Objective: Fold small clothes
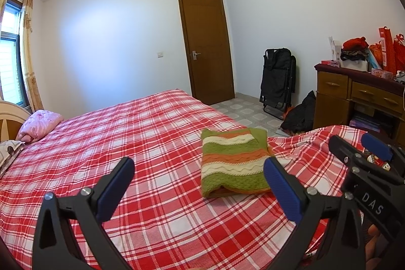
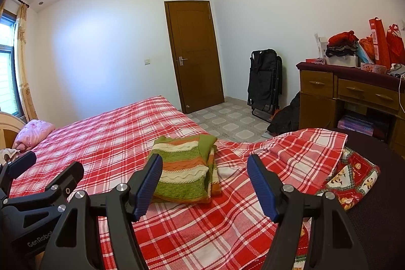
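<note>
A small knitted sweater (image 1: 234,162) with green, orange and cream stripes lies folded into a neat rectangle on the red plaid bed sheet (image 1: 141,133). It also shows in the right wrist view (image 2: 186,168). My left gripper (image 1: 198,180) is open and empty, held above the bed just in front of the sweater. My right gripper (image 2: 205,177) is open and empty, close in front of the sweater. The right gripper shows at the right edge of the left wrist view (image 1: 359,146), and the left gripper at the left edge of the right wrist view (image 2: 54,165).
A pink pillow (image 1: 38,124) lies at the headboard. A red patterned cloth (image 2: 354,181) lies at the bed's right corner. A wooden desk (image 2: 354,90) piled with clothes and red bags, a folded black chair (image 2: 265,82) and a brown door (image 2: 195,52) stand beyond the tiled floor.
</note>
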`<state>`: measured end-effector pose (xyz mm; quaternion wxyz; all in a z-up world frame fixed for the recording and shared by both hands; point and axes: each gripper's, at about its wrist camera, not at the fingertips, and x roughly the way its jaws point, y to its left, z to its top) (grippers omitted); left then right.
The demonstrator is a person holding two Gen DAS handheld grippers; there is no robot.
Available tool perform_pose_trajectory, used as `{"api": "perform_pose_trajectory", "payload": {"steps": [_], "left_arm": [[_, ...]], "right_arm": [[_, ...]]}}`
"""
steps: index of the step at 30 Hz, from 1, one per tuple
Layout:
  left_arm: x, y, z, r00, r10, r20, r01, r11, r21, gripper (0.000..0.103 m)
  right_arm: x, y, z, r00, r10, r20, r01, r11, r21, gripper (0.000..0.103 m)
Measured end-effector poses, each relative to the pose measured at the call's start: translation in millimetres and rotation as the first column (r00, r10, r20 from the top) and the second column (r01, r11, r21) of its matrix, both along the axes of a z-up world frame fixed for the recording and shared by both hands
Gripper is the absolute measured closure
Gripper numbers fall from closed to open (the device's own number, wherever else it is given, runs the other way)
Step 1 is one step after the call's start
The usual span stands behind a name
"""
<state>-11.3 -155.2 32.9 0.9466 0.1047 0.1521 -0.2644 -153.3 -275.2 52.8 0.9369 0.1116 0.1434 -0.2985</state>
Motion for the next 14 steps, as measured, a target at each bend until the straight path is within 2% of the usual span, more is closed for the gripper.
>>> {"api": "perform_pose_trajectory", "payload": {"steps": [14], "left_arm": [[8.2, 1.0, -2.9, 0.999, 0.001, -0.034, -0.002, 1.000, -0.014, 0.000]], "right_arm": [[5.7, -7.5, -10.0, 1.000, 0.004, -0.020, -0.004, 0.999, 0.035, 0.033]]}}
